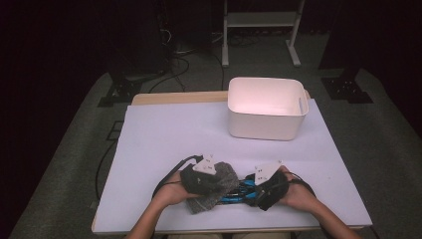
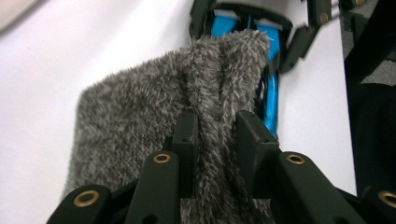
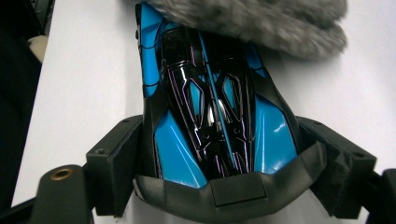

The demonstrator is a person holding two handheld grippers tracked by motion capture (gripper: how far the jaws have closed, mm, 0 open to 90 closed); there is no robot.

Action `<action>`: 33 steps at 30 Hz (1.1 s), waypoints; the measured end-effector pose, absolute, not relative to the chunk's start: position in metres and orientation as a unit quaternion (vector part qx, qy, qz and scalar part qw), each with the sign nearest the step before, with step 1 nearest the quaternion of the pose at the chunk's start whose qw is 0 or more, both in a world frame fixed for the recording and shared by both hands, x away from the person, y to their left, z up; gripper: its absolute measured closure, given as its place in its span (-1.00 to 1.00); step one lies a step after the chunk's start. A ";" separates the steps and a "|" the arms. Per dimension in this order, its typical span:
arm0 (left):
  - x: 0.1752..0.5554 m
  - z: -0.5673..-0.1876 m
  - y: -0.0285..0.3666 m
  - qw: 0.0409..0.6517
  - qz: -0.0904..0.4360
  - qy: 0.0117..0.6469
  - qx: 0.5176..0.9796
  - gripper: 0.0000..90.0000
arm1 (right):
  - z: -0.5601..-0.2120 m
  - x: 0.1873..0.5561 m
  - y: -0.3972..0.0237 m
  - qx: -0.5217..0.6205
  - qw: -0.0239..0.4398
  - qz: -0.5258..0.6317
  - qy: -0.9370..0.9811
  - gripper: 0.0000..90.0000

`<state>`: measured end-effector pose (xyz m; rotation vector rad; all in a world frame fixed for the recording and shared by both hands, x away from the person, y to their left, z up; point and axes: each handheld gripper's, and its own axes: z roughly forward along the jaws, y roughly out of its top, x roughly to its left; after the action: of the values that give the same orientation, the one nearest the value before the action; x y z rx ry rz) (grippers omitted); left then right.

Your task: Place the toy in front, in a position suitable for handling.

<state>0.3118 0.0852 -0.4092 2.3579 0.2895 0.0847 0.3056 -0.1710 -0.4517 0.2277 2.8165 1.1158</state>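
A grey fuzzy cloth lies at the near middle of the white table, draped over the nose of a blue and black toy car. My left gripper is shut on it. In the left gripper view the two black jaws pinch a raised fold of the cloth at my left gripper, with the car beyond. My right gripper is shut on the car. In the right gripper view its jaws clamp both flanks of the car near its rear, and the cloth covers the front end.
A white plastic bin with handle cutouts stands at the far right of the table. Cables trail from both grippers across the near edge. Beyond the table are dark floor, cables and a white stand.
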 end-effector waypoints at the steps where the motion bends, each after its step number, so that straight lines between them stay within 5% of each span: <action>1: 0.312 -0.409 0.084 0.373 0.033 0.110 0.921 0.59 | -0.453 0.306 -0.167 0.074 0.051 0.367 0.926 -0.57; 17: 0.296 -0.425 0.131 0.349 0.045 0.131 0.927 0.63 | -0.458 0.305 -0.168 0.105 0.033 0.370 0.923 -0.57; 28: 0.301 -0.414 0.078 0.371 0.024 0.078 0.925 0.64 | -0.459 0.304 -0.168 0.107 0.037 0.371 0.922 -0.57; 33: 0.305 -0.419 0.084 0.374 0.022 0.089 0.923 0.64 | -0.460 0.303 -0.169 0.107 0.039 0.374 0.920 -0.58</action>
<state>0.3048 0.0844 -0.4192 2.3623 0.2283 0.0552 0.3035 -0.1692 -0.4599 0.3289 2.8218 1.1464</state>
